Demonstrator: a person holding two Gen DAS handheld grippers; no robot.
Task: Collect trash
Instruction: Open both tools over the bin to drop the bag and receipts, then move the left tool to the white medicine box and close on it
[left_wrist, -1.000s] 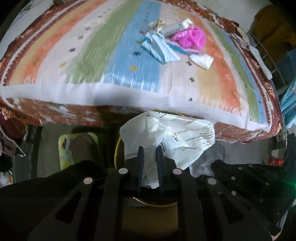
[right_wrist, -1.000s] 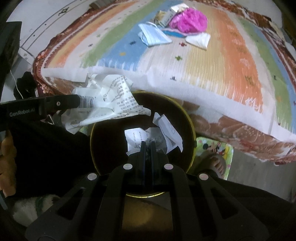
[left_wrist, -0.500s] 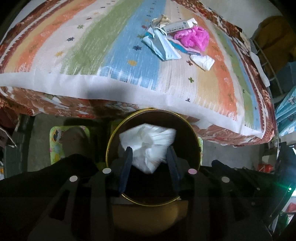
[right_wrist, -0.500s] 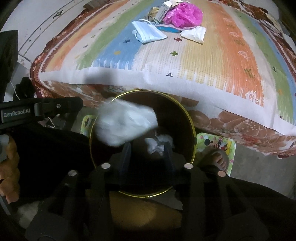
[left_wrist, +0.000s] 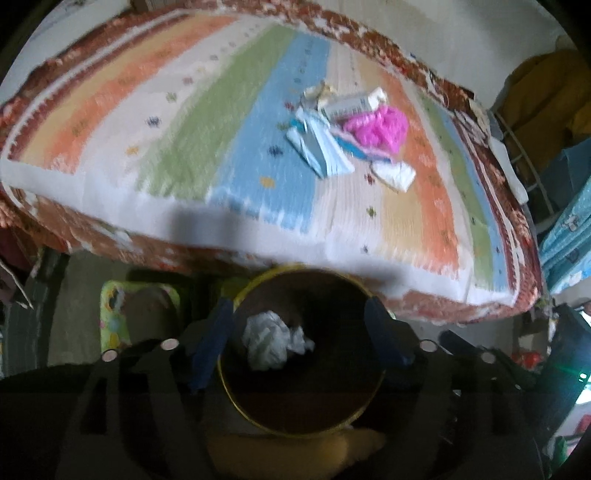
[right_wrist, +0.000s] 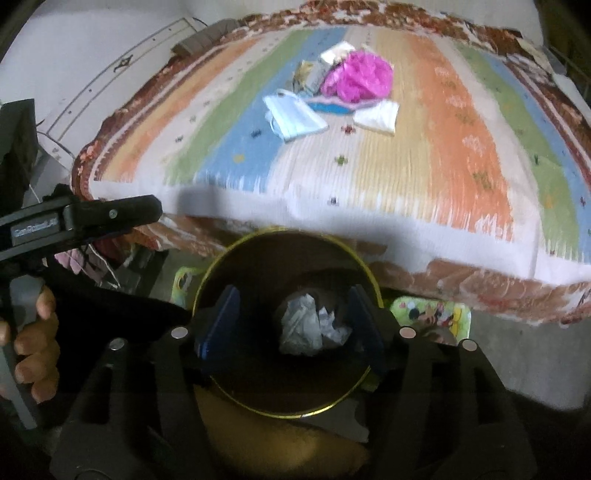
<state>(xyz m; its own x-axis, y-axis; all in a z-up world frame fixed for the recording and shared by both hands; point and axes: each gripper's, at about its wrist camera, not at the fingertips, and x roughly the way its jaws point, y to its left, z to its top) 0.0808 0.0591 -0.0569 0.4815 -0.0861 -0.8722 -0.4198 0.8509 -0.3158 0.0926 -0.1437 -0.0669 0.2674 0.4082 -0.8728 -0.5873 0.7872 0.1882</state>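
Note:
A round bin with a yellow rim (left_wrist: 236, 391) (right_wrist: 207, 280) stands on the floor in front of the bed. Crumpled white paper (left_wrist: 271, 343) (right_wrist: 306, 328) lies at its bottom. My left gripper (left_wrist: 299, 339) is open and empty above the bin. My right gripper (right_wrist: 291, 325) is open and empty above the bin too. On the striped blanket (left_wrist: 207, 140) (right_wrist: 424, 158) lies more trash: a blue face mask (left_wrist: 319, 147) (right_wrist: 293, 116), a pink plastic bag (left_wrist: 378, 127) (right_wrist: 358, 75), a white folded wrapper (left_wrist: 393, 175) (right_wrist: 376, 116) and a small box (left_wrist: 351, 105).
The left gripper's body (right_wrist: 81, 218) and the hand holding it show at the left of the right wrist view. Green cartoon slippers (left_wrist: 114, 314) (right_wrist: 432, 314) with feet in them flank the bin. Shelves and clothes (left_wrist: 546, 103) stand right of the bed.
Both grippers opened and let their crumpled paper fall into the bin. Both then rose and tilted up toward the bed.

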